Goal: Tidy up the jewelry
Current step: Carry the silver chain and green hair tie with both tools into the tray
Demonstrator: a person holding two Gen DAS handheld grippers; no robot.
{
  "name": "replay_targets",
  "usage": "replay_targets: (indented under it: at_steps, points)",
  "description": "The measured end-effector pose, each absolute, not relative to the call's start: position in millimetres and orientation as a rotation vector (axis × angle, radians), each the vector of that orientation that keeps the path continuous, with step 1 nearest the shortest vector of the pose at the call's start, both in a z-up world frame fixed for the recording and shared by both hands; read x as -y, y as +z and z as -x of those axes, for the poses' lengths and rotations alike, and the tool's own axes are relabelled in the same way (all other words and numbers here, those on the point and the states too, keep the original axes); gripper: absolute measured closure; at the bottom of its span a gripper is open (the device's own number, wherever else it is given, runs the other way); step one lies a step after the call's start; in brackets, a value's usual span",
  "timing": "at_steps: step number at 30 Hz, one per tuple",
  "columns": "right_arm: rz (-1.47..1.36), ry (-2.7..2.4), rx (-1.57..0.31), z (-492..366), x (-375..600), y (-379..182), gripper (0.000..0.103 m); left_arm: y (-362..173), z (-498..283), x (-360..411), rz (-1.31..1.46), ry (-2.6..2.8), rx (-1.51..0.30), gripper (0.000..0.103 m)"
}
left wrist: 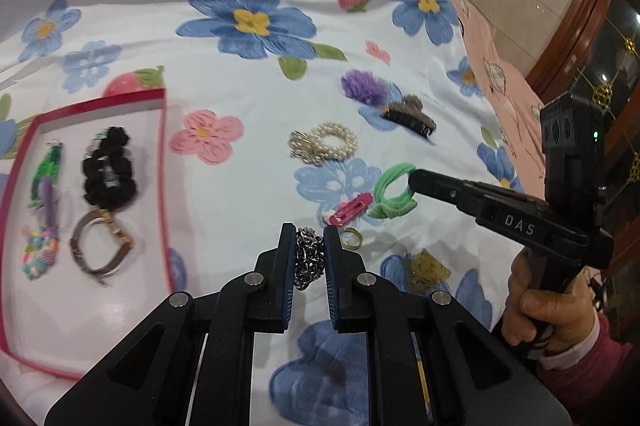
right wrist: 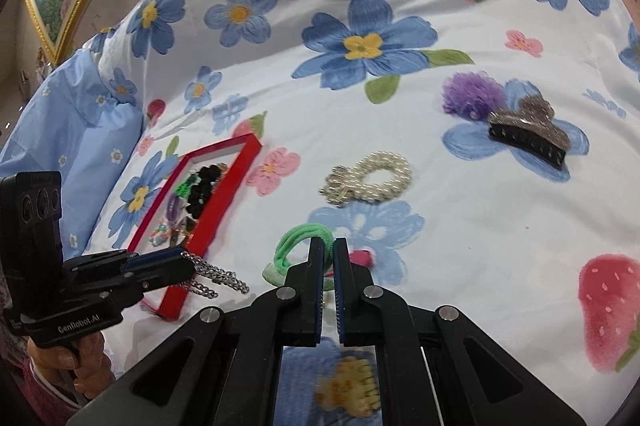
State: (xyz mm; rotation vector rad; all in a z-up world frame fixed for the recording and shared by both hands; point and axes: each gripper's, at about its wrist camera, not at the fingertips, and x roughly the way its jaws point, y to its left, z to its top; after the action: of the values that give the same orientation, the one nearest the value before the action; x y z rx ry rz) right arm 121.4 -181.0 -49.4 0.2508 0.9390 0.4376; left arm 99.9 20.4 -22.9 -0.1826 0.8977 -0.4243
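Left claw is clamped on a bunched silver chain, which dangles clear of the flowered bedsheet. Right claw is pinching the green hair tie (pink clip just behind). Red tray sits left, pearl scrunchie and claw clip farther back.

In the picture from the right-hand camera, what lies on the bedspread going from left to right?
Red-rimmed tray → green elastic hair tie → white pearl bracelet → fluffy purple pom-pom → glittery brown claw clip.
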Motion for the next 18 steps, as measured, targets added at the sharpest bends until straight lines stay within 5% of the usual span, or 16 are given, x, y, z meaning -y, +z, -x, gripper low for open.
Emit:
replay_targets:
  at_steps: [18]
  points:
    - [-0.215, 0.606, -0.922, -116, 103, -28, 0.099, 0, -65, -117, 0.317, -0.241, -0.806, 0.091]
